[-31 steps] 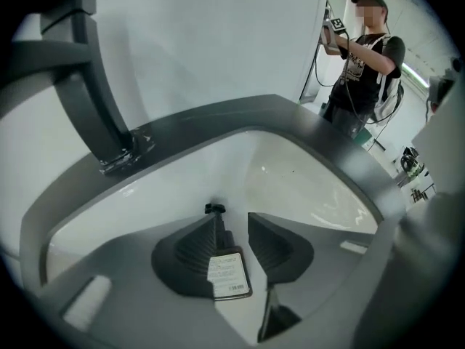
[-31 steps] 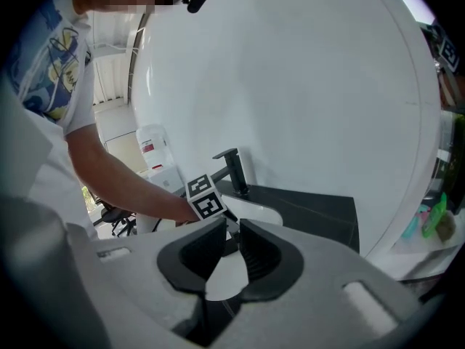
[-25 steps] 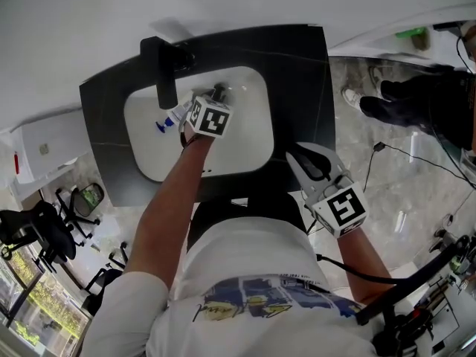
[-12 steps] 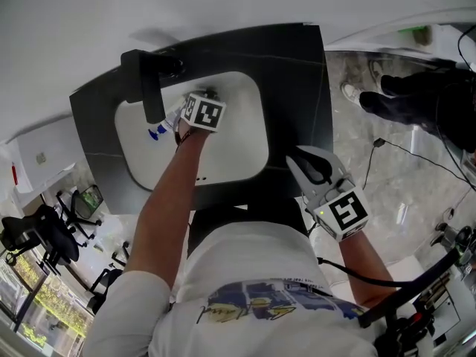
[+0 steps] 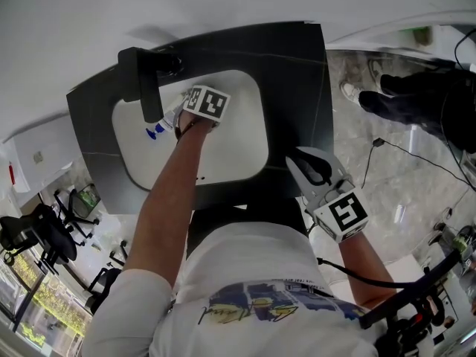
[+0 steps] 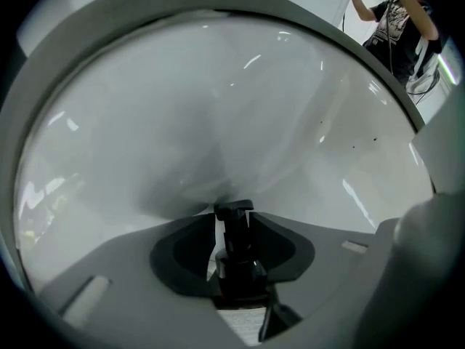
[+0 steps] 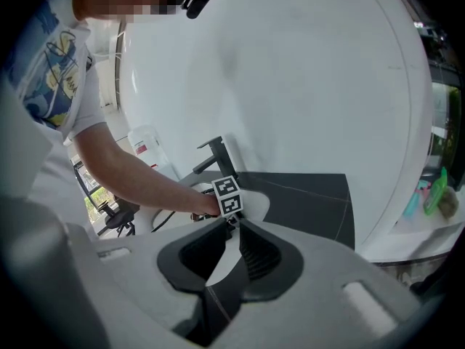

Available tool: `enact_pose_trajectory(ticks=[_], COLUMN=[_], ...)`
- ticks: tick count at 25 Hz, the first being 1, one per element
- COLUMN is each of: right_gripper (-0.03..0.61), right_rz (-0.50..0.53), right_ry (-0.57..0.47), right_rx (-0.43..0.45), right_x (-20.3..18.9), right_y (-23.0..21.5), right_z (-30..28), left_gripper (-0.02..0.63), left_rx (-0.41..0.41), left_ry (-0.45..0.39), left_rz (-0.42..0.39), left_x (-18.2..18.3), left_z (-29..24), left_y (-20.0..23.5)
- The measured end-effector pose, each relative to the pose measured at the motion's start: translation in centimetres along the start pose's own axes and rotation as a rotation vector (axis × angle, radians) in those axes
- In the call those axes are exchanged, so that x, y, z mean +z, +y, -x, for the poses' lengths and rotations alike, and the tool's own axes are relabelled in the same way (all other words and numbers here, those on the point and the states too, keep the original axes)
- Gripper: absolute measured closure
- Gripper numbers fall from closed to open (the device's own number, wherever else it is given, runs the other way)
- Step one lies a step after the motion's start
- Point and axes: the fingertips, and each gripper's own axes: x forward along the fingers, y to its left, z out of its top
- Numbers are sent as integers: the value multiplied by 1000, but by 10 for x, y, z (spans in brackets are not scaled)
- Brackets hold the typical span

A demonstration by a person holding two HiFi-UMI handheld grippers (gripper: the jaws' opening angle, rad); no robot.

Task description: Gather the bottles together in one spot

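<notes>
Gripping a dark pump bottle (image 6: 237, 264) between half-open jaws, the left gripper (image 6: 232, 217) points down into the white sink (image 6: 218, 100). Best lower it gently beside the blue-capped bottle (image 5: 158, 129) lying there before letting go. Well apart, the right gripper (image 7: 236, 222) is closed and empty.

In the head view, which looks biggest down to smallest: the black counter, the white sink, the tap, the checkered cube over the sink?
1. black counter
2. white sink
3. tap and checkered cube: about alike here. The cube sits nearer the camera, so I won't rank them.
</notes>
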Motion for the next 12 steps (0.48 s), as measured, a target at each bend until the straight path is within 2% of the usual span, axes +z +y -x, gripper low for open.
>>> enact_pose_trajectory(ticks=[2,6,8,12], right_gripper=[520,520,520,520], right_rz=[1,2,0,15], right_ry=[-11,-21,-16,-35], right_rx=[0,15,20,30], right_x=[1,6,5,7], right_y=[0,6,7,5], right_z=[-1,-1,-1,-1], left_gripper=[468,486,515,517], left_rx=[-6,-33,-24,12], left_ry=[-5,-70,-105,-191], left_rz=[-2,12,-1,-18], left_x=[2,1,-1,-3], left_z=[2,15,25,43], left_y=[0,-8,-13,-22])
